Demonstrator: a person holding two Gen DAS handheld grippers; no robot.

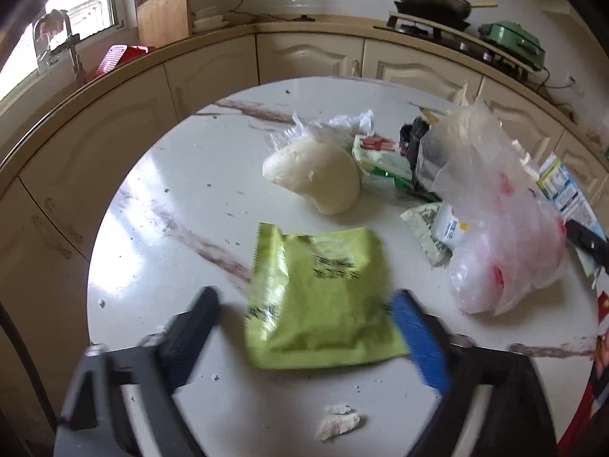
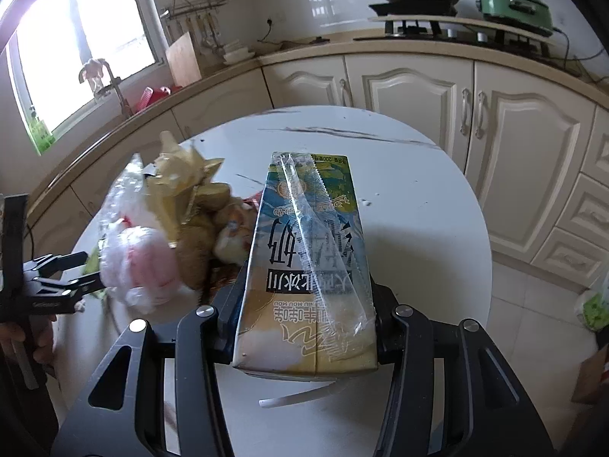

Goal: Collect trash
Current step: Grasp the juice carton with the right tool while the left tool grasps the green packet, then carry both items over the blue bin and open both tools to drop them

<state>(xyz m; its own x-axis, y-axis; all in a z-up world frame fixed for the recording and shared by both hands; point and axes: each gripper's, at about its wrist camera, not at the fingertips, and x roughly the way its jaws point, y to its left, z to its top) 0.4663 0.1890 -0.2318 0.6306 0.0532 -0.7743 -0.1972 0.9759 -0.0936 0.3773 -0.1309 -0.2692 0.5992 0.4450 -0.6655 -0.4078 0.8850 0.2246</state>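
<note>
Carton [image 2: 308, 266]: you grip it by both sides in your right tool [image 2: 304, 327], off the table [image 2: 437, 198], ready to carry to the trash.
Wrapper [image 1: 319, 297]: flat on the table between your left tool's [image 1: 304, 327] fingers; right pad touches its edge, left pad apart, so not yet pinched.
Pile: bag [image 1: 502, 236] and scraps lie beyond, uncollected.
Pose: both tools angle down over the table.
</note>
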